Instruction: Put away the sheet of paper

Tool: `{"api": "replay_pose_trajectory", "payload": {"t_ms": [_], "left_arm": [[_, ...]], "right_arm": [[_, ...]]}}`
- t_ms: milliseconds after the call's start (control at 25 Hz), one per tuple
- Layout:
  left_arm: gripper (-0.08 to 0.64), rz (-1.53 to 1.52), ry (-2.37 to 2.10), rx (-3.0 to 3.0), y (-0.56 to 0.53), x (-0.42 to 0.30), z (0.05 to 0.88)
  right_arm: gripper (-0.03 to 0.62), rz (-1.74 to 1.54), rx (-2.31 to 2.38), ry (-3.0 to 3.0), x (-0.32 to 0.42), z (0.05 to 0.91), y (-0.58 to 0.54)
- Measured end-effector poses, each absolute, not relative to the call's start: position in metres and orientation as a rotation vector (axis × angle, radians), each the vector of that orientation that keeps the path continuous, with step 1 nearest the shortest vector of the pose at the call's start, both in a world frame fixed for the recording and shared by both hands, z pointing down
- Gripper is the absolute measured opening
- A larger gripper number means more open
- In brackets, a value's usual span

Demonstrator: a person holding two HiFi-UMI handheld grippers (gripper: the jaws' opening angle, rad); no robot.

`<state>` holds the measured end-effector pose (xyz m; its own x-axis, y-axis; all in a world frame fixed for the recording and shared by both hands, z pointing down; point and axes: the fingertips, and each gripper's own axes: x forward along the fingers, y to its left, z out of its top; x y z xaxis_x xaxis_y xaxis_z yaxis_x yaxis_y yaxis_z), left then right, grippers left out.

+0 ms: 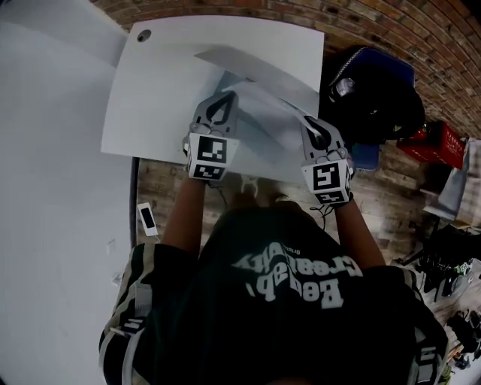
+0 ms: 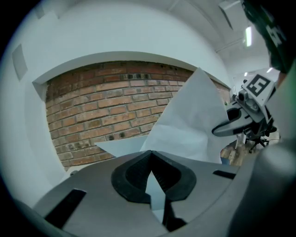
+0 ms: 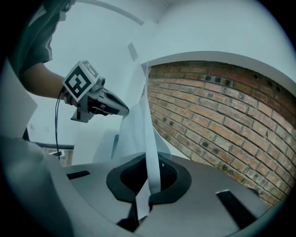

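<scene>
Rough red bricks [image 1: 376, 22] stand behind one smooth white desk [image 1: 158, 90]. Both tongs, the left tongs [image 1: 223, 101] and the right tongs [image 1: 310, 124], pinch tight on one thin, bent sheet of paper [image 1: 263, 101] above the desk.

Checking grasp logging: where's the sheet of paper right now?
Head view, centre: the sheet of paper is clamped by the left gripper and right gripper, over the near edge of the white table.

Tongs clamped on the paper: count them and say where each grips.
2. The left tongs pinch the sheet of paper on its left, the right tongs on its right; neither is hidden.
</scene>
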<state>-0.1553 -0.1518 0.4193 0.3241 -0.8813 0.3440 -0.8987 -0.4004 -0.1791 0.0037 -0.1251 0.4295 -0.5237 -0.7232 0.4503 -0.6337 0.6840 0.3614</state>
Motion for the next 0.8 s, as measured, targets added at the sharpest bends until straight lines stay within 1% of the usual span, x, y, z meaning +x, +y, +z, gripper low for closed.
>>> {"api": "replay_pose_trajectory", "payload": {"t_ms": [360,800], "left_arm": [[0.001,0.578,-1.584,2.641,-0.216,-0.171,0.412],[0.002,0.575,-1.513,2.759,-0.278,-0.157,0.393]], "right_arm": [[-0.005,-0.244,1.270,-2.156,0.005,0.411,-0.174],[-0.005,-0.342,1.414,-2.035,0.011,0.404,-0.223]]}}
